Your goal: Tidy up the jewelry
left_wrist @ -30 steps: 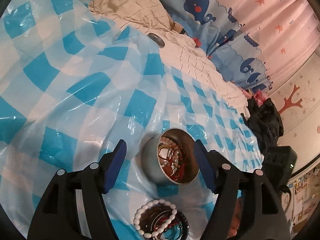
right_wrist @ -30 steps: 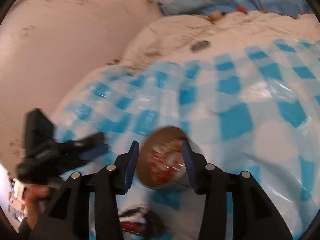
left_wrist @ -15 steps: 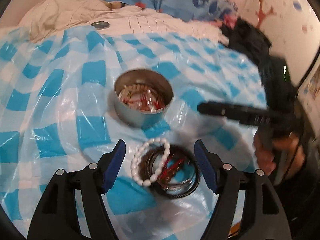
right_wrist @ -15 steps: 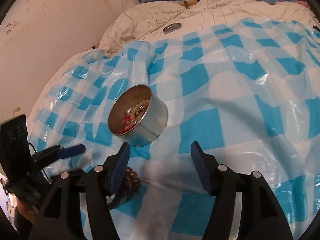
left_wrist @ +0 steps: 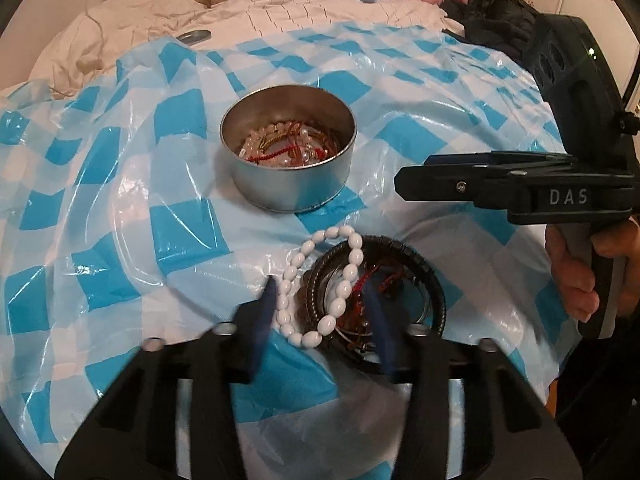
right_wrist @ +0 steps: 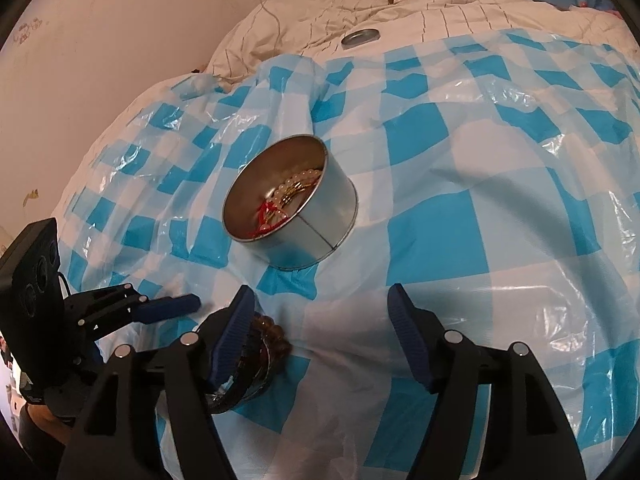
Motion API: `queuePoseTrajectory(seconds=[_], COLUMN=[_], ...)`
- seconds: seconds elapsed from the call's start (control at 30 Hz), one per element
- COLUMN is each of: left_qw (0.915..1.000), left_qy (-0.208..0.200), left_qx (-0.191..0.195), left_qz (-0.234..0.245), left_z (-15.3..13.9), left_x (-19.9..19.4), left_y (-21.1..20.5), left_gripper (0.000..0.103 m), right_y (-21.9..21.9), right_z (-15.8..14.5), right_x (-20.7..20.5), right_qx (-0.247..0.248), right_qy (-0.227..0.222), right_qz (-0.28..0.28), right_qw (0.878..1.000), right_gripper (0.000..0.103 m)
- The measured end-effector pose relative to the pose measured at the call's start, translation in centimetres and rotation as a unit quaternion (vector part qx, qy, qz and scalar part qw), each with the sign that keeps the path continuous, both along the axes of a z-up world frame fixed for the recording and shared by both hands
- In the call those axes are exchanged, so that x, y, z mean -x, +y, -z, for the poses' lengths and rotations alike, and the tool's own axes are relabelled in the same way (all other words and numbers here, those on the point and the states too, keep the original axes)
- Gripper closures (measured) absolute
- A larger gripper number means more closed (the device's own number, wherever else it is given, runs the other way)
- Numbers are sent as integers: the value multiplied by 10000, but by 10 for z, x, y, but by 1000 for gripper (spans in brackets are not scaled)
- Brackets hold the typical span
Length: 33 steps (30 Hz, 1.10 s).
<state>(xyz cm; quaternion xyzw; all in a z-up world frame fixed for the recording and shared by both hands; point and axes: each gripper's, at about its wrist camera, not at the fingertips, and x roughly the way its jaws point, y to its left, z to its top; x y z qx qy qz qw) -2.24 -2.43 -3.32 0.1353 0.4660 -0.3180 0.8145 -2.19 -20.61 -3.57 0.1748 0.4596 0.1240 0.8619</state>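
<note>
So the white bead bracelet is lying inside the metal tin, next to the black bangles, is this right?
Not quite. The white bead bracelet lies outside the metal tin, on the checked plastic sheet, draped over the black bangles in front of the tin. The left wrist view shows this.

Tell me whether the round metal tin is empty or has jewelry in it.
Not empty. The metal tin stands upright and lidless on the checked sheet; bead bracelets and red cord cover its bottom.
</note>
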Motion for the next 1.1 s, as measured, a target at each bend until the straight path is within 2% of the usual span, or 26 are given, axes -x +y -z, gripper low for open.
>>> queuePoseTrajectory(seconds=[0.07,0.17,0.23,0.4,0.6,0.67,0.77,0.87,1.0,1.1], left_qw=[10000,10000,9998,9953,9799,9776,9771,9781,9787,9795], left_qy=[21,46,102,177,210,241,242,249,319,363], left_qx=[8,62,189,847,1518,1567,1587,1567,1509,1393], left_qz=[49,51,-4,-435,-1280,-1386,-1398,-1347,-1354,-1413], left_z=[0,-1,-3,-18,-29,-29,-30,-29,-24,-18], left_x=[1,0,-2,-14,-33,-36,-36,-36,-37,-41], left_y=[1,3,6,26,61,66,66,65,64,60], left_gripper=[83,91,93,95,95,95,95,95,95,95], right_y=[2,3,4,11,45,60,82,103,118,118], right_z=[1,3,3,2,-1,-5,-10,-8,1,2], right_x=[0,0,0,2,9,15,28,38,45,45], right_qx=[26,56,80,104,131,314,759,1222,1843,1882], right_qy=[4,24,31,-4,-140,-317,-669,-904,-1027,-1062], right_qz=[-26,-72,-94,-274,-1139,-1411,-1774,-2118,-2251,-2260], right_qw=[10000,10000,9999,9996,9933,9890,9789,9654,9512,9499], right_gripper=[35,34,34,34,33,22,15,14,13,13])
